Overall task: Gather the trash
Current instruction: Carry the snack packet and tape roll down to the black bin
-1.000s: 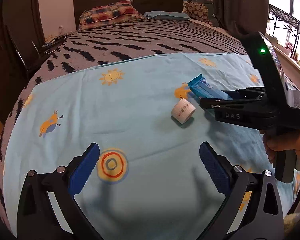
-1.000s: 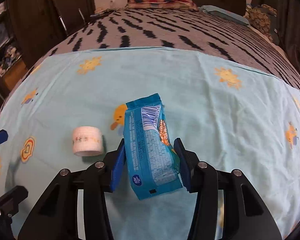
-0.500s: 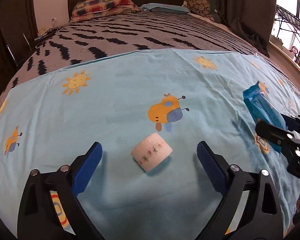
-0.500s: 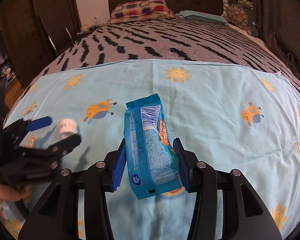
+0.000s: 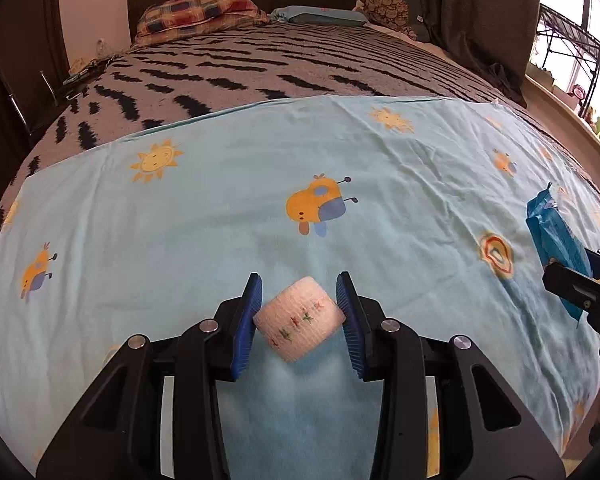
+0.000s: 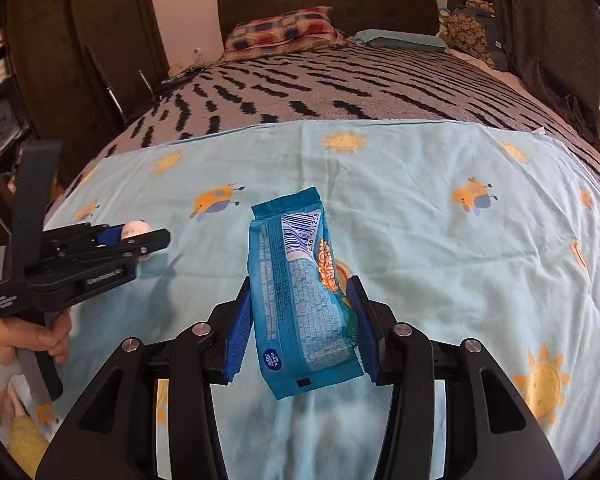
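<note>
Left wrist view takes in a wide bed under a grey blanket with black dashes (image 5: 300, 64), and over its near half lies a pale blue cotton sheet printed with suns and orange cartoon animals (image 5: 220, 208). On that sheet sit the two pieces of trash the task concerns. Larger of the two is a crinkled blue plastic snack wrapper with a white barcode panel (image 6: 300, 296), which the right gripper (image 6: 300, 320) has clenched between its blue ribbed pads, holding it upright and apparently lifted off the sheet; the same wrapper shows at the far right edge of the left view. Smaller is a short white roll of tape or bandage patterned with little coloured stars (image 5: 300, 322), lying on its side on the sheet. The left gripper (image 5: 300, 316) has its jaws drawn in around this roll, the pads touching or all but touching its two flat ends, though whether the grip is firm cannot be told. As a judgement, both items are in hand or nearly so, the roll not yet raised; no bin or bag appears in either view, so carrying and dropping them remains to be done.
</note>
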Tool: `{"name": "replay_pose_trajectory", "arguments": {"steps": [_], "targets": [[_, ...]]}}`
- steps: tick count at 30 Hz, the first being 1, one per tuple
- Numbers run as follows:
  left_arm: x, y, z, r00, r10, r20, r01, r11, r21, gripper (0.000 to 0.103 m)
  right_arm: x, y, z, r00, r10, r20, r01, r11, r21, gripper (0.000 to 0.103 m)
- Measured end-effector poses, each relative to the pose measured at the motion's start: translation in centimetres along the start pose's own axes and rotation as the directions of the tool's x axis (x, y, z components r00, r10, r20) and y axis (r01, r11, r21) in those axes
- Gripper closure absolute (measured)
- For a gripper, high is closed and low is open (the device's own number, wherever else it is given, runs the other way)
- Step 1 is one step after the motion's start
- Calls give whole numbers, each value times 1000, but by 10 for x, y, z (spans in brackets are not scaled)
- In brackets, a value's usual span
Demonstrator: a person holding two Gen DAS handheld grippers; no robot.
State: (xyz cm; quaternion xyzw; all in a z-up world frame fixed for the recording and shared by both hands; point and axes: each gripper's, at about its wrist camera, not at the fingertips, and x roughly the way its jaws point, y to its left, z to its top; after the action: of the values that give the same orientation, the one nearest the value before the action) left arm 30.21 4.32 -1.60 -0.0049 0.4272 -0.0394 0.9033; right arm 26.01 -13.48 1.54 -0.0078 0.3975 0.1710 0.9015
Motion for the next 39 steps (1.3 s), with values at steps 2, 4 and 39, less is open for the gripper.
{"name": "replay_pose_trajectory", "arguments": {"steps": [2,4,39], "targets": [[-21,-1,-10,1000,5,21,-5,1000,3,67,-11,2,-7,1000,9,7,-9,1000,5,56],[-40,-1,-21,999,12,32,-12,1000,9,67,-26,6,-16,1000,15,18,-15,1000,1,56],[-143,-73,-310,976,-214,-23,216,971,104,67,-121,37,-298,997,24,-75,-8,978,210,56]]}}
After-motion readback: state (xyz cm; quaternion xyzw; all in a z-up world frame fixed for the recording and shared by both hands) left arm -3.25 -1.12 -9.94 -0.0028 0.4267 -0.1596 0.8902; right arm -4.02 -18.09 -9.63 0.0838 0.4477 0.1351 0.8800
